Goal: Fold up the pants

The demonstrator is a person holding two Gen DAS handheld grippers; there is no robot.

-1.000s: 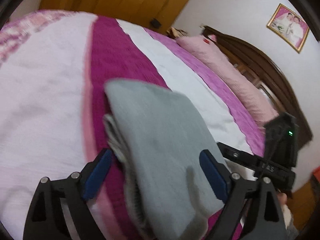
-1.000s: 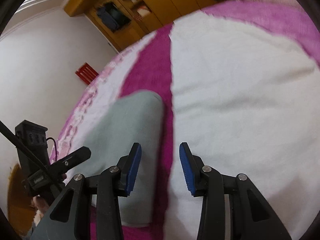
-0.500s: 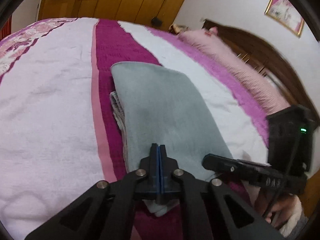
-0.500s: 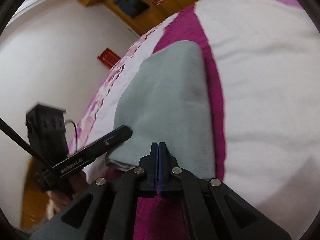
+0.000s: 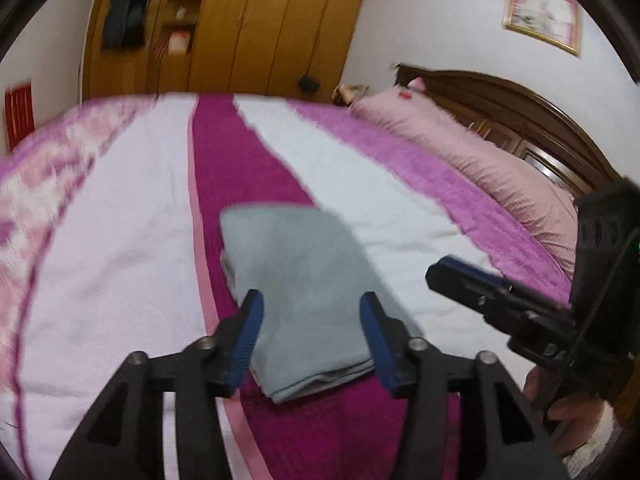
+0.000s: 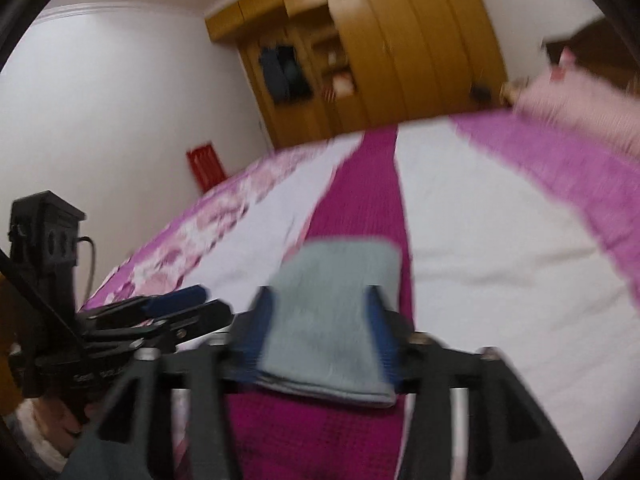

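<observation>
The grey pants (image 5: 304,288) lie folded in a compact rectangle on the magenta stripe of the bed cover. My left gripper (image 5: 312,340) is open and empty, its jaws apart above the near end of the pants. My right gripper (image 6: 320,328) is open and empty too, held over the near edge of the folded pants (image 6: 328,320). The right gripper shows at the right of the left wrist view (image 5: 480,280). The left gripper shows at the left of the right wrist view (image 6: 172,308). Both views are blurred.
The bed cover (image 5: 120,260) is white with magenta and pink stripes. Pink pillows (image 5: 480,168) lie against a dark wooden headboard (image 5: 540,120) at the right. A wooden wardrobe (image 6: 360,60) stands beyond the bed.
Both grippers were shut half a second ago and have opened. Both have pulled back and risen from the folded pants, so more of the room shows.
</observation>
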